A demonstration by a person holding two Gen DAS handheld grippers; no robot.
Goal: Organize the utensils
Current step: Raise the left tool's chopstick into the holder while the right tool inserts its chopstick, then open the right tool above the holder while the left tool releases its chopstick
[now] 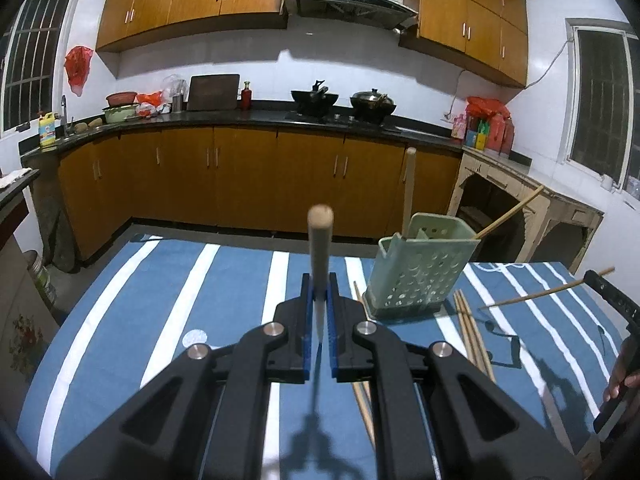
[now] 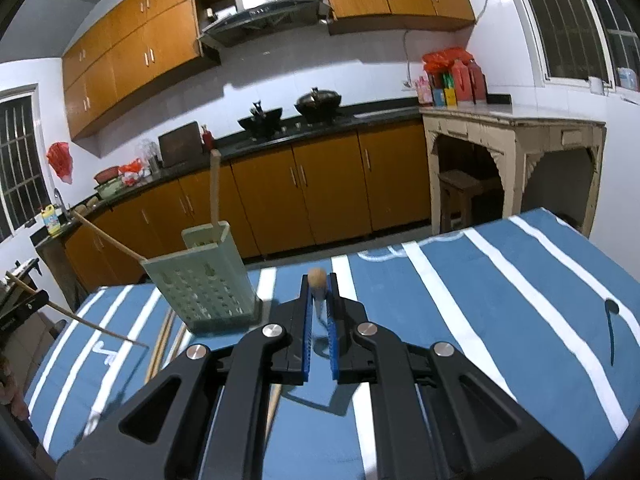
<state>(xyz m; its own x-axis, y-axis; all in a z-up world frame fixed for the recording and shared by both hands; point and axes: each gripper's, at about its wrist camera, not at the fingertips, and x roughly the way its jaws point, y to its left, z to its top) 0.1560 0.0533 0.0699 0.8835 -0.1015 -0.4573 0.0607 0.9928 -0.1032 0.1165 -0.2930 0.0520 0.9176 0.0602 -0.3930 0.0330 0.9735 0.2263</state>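
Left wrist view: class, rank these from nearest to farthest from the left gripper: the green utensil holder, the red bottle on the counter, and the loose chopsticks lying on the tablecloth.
1. Loose chopsticks: on the cloth, just right of the left gripper.
2. Green utensil holder: standing on the table, ahead and to the right.
3. Red bottle: on the far counter, against the wall.

- Pale green perforated utensil holder (image 1: 416, 272) stands upright on the striped tabletop (image 1: 160, 280), holding a wooden handle and a leaning chopstick (image 1: 508, 212).
- Loose chopsticks (image 1: 472, 332) lie flat just beside the holder's base.
- Another chopstick (image 1: 320, 256) is clamped, raised, near the holder.
- A further chopstick (image 2: 317, 292) is pinched near the holder.
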